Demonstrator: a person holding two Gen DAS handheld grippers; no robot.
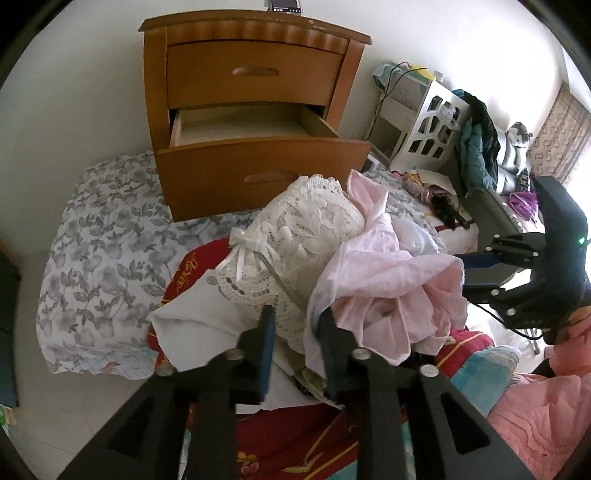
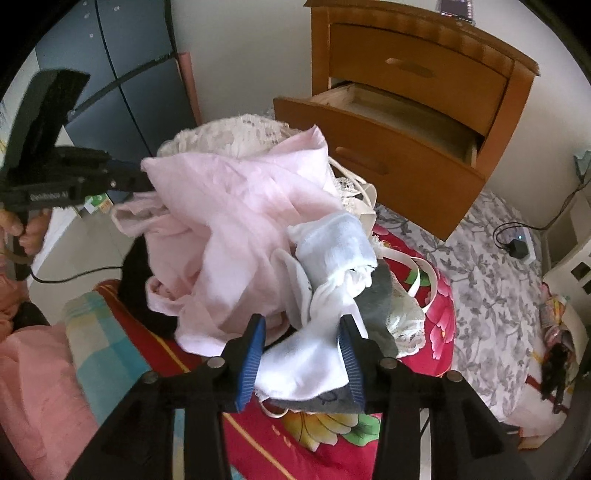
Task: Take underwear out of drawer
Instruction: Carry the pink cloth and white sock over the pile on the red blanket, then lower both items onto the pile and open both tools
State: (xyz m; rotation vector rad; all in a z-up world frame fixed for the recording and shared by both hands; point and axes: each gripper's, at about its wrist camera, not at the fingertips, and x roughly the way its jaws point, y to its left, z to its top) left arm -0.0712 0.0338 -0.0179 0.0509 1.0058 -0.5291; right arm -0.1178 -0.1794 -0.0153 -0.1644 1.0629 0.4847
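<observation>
Left wrist view shows my left gripper (image 1: 295, 325) at the bottom middle of the frame. Its two fingers (image 1: 266, 332) stand a little apart, with white lace cloth (image 1: 306, 218) between them. I cannot tell if they are pinching it or just resting on it.

In the middle of the frame sits a pile of underwear (image 1: 384, 288), pink and white, on a red blanket (image 1: 288, 443). At the upper middle is the wooden nightstand (image 1: 255, 33). Its lower drawer (image 1: 258, 162) is pulled out, and the part of the inside that I can see is bare wood. A flowery pillow (image 1: 99, 258) lies at the left, touching the nightstand. My right gripper (image 1: 476, 269) comes in from the right edge with its tips against the pink cloth.

Right wrist view shows that same gripper at the bottom middle. Its blue pads (image 2: 253, 354) are spread wide, with a white sock (image 2: 306, 362) lying between them. The pads sit close to the sock on both sides, but I cannot tell if they squeeze it. A grey piece (image 2: 380, 295) lies just beside the sock. At the left of the frame, a hand (image 2: 22, 229) holds the left gripper, whose tips are hidden in the pink cloth.
</observation>
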